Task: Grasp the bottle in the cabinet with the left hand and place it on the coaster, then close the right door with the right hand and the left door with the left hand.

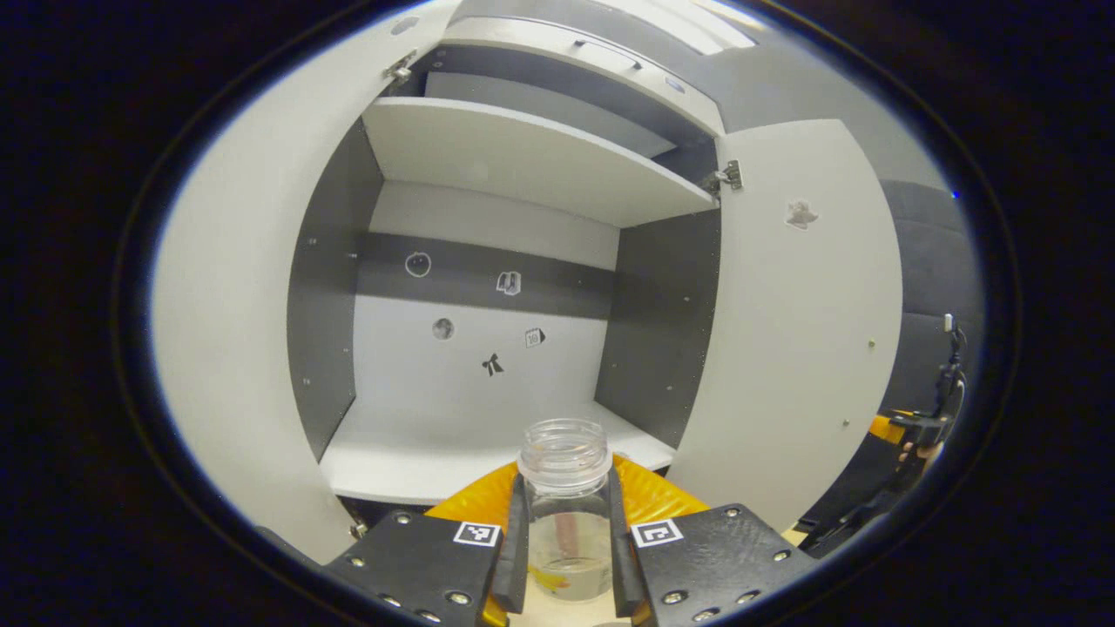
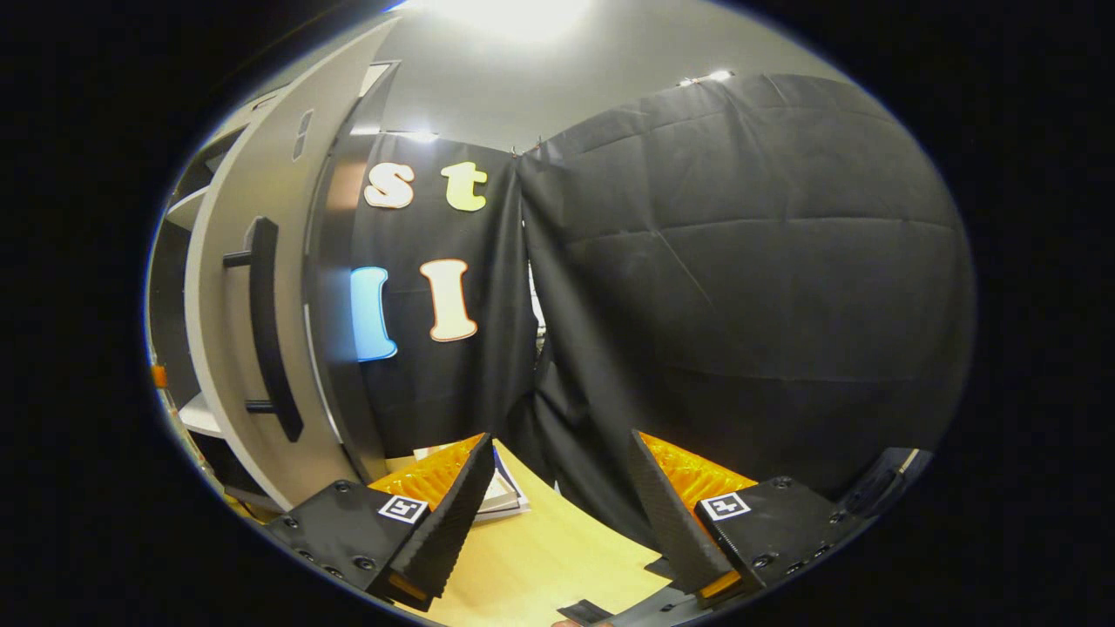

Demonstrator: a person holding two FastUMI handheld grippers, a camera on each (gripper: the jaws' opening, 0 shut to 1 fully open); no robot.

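A light wooden tabletop (image 2: 531, 557) is seen below black booth cloth (image 2: 740, 287), a flat white item (image 2: 503, 496) is laid on it by the cloth's foot, and ceiling lights (image 2: 505, 13) are seen glaring overhead.

Both views were evenly lit from overhead. In the right gripper view a ceiling light (image 2: 505, 13) glared white at the top edge, and the black cloth (image 2: 740, 261) stayed dim. Fisheye distortion bent the cabinet door (image 2: 253, 287) into a curve. The white cabinet interior (image 1: 470, 348) looked bright, slightly soft, with mild shadow under the shelf (image 1: 523, 157).
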